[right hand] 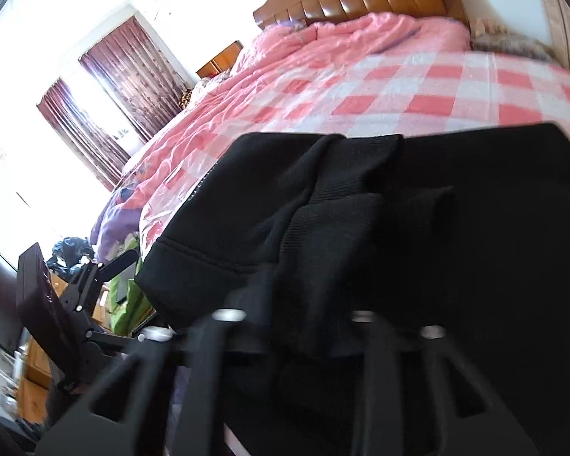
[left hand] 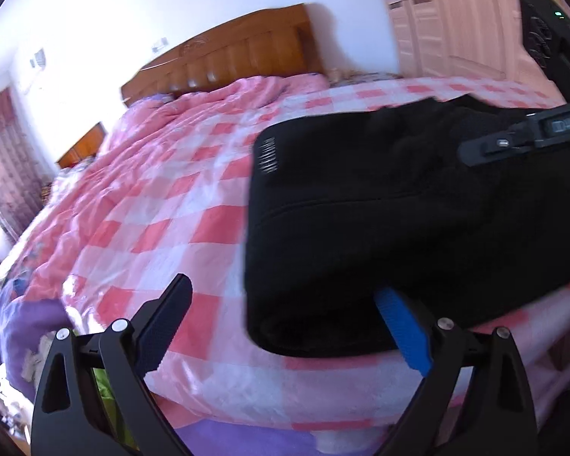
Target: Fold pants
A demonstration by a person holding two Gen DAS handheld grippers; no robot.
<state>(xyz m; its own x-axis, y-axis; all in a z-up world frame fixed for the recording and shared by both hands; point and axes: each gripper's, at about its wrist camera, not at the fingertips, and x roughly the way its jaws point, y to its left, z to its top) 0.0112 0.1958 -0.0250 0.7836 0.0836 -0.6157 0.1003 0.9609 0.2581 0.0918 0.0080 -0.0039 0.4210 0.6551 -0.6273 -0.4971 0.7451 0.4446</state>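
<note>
Your left gripper point(left hand: 281, 323) stands spread wide at the bottom of its frame, grasping nothing; its blue fingertip point(left hand: 401, 332) sits tucked at the near edge of the black pants point(left hand: 399, 220). The pants lie folded into a thick bundle on the pink checked quilt point(left hand: 178, 205), filling the right half of that view. Your right gripper point(right hand: 296, 326) is clenched, with dark fabric bunched over its fingers (blur hides the pads themselves). The wooden headboard point(left hand: 247, 53) stands across the top centre.
</note>
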